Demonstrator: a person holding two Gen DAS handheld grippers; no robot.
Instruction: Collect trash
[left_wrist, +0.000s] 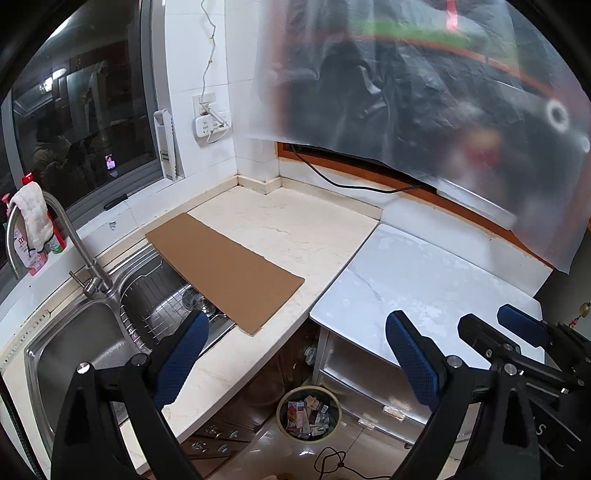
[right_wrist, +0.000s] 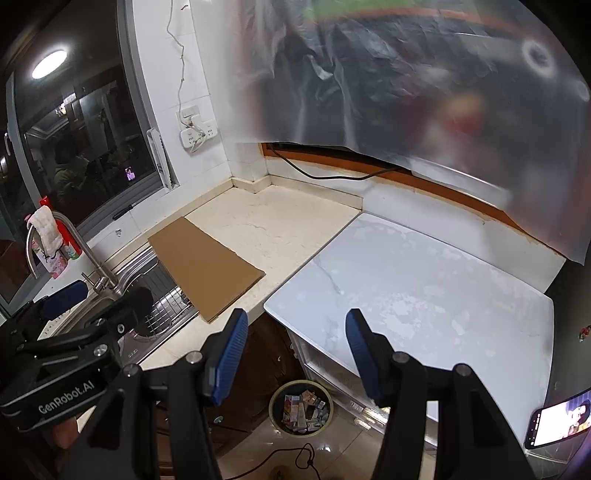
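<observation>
left gripper (left_wrist: 295, 363) jaws wide, empty | right gripper (right_wrist: 293, 354) jaws apart, empty | both above round trash-filled floor bin (left_wrist: 309, 412) | flat brown cardboard sheet (left_wrist: 221, 271) uncollected on counter beyond bin, likely next

A corner kitchen is seen at night, its dark window (left_wrist: 85, 122) mirroring a round ceiling lamp (right_wrist: 49, 64). White tiled walls (left_wrist: 236, 92) are fitted with a socket (left_wrist: 204, 103) and power strip (left_wrist: 211, 127). A cream stone worktop (left_wrist: 295, 229) is joined by a white marble-look slab (left_wrist: 424, 280). A steel sink (left_wrist: 74, 350) and tap (left_wrist: 74, 236) are set at left, above a glossy floor (right_wrist: 351, 454).
</observation>
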